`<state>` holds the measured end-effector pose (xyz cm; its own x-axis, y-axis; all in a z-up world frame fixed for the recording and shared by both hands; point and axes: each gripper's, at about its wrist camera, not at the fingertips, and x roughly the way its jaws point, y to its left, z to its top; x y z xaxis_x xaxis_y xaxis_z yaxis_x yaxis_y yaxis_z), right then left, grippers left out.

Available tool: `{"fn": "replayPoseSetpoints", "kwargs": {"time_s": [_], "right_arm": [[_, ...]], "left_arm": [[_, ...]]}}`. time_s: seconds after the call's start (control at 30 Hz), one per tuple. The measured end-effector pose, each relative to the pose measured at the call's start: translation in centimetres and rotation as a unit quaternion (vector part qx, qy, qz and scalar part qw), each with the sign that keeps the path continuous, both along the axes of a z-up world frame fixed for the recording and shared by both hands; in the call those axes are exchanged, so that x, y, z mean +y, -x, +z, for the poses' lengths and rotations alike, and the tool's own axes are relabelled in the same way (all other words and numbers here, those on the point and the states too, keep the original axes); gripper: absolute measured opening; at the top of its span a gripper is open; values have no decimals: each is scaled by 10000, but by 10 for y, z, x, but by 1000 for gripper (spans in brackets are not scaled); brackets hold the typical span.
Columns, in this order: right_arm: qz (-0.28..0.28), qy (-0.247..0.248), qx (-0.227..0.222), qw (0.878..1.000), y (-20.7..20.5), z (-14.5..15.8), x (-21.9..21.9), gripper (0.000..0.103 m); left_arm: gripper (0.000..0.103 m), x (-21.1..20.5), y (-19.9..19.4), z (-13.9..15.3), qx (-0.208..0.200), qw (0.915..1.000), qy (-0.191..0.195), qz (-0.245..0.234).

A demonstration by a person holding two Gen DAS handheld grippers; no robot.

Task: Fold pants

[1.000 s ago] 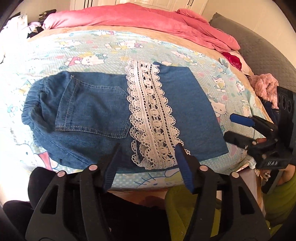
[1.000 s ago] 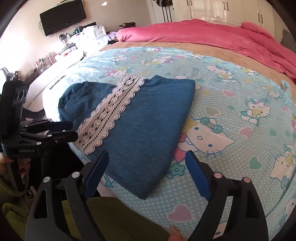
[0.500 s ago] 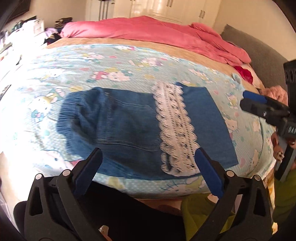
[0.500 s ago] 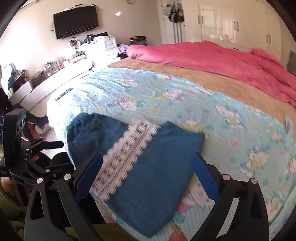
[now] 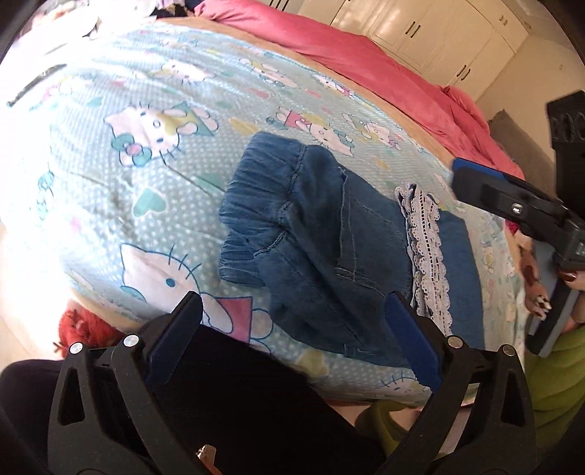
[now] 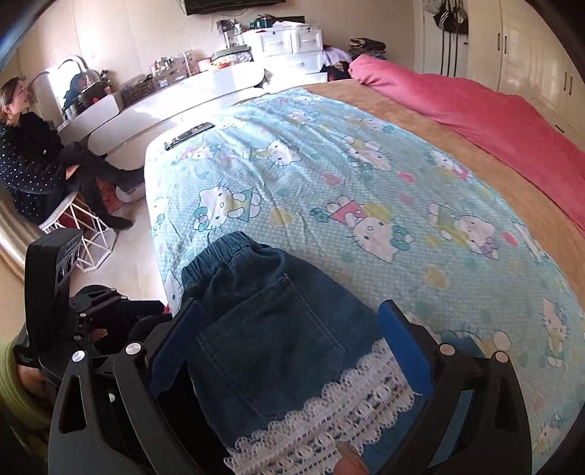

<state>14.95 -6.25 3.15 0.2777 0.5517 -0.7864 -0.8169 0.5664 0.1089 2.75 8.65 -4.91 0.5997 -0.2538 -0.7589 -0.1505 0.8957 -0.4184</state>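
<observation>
We see the folded denim pants (image 5: 329, 248) lying flat on the cartoon-cat bedsheet (image 5: 153, 120), near the bed's front edge. Elastic waistband sits at the far-left end, white lace trim (image 5: 427, 255) runs across toward the right end, over a plain denim layer. Back pocket faces up.

Left gripper (image 5: 292, 336) hovers above the near edge of the pants, jaws spread wide, nothing between them. Its blue pads straddle the lower denim fold but we can't tell whether they touch the cloth.

Right gripper (image 6: 289, 347) is also spread apart, empty, hanging over the pocket and lace area in its own view. In the left wrist view we see it coming in from the right side, above the lace end, apart from the fabric.

Pink blanket (image 6: 493, 117) is bunched at the far end of the bed. White wardrobe (image 5: 438, 33) stands behind it. A seated person (image 6: 33, 153) is visible at the left of the room beside a white desk (image 6: 153, 109).
</observation>
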Motion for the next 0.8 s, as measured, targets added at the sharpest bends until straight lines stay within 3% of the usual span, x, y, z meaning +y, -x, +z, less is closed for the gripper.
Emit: {"fn": "replayPoseSetpoints", "kwargs": {"time_s": [0.1,0.17,0.27,0.53,0.57,0.6,0.67,0.8], "right_arm": [[261,148,285,9991,-10,-12,32,96],[391,219,425,9981,-16,-18,48,96],[587,342,625,9957,-23,-29,72,96],[937,692,1153,9865,-40,-68,118,94],[936,704,1227,9855,-41,-74,120,87],[926,685,1319,9845,-43,-78,121,70],[940,531,1557,9819,-44,-84,121,50],[959,91,1504,9839,-44,-67,99,33]], "left_arm": [[91,8,-1,-8,5,9995,326,52],[70,11,-4,-12,38,9988,482,58],[57,11,-6,-19,67,9977,673,-11],[55,12,-6,-24,55,9969,787,-66],[55,11,-5,-25,49,9967,804,-68],[55,11,-5,-25,46,9967,807,-66],[59,13,-11,-25,43,9964,840,-73],[65,14,-11,-23,2,9954,957,-79]]}}
